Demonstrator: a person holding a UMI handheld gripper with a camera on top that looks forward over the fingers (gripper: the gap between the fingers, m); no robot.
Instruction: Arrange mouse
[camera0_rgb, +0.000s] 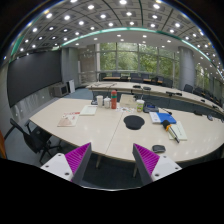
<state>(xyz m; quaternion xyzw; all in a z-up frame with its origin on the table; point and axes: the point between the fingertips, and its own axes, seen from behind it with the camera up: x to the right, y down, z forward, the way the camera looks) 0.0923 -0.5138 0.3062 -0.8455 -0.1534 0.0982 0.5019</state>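
Mouse: small dark shape lying on the pale worktop, just ahead of the claw's right finger & slightly beyond its tip, not touching it. Claw hangs wide open, nothing between its fingers; the 2 magenta pads face each other across a broad gap, w/ the worktop's near edge showing between them.

Going left to right from the claw: far left of the left finger, a dark office chair sits at the worktop's side. Ahead & left of the left finger, a flat pinkish paper or booklet lies on the surface. Beyond that, well ahead, a small cluster of bottles, one orange-red; details too small to tell. Straight ahead, past the gap between the fingers, a round black mat. Right of it, ahead of the right finger, blue & white papers spread out.

Background: office room, ceiling spotlights, big windows at the far wall.
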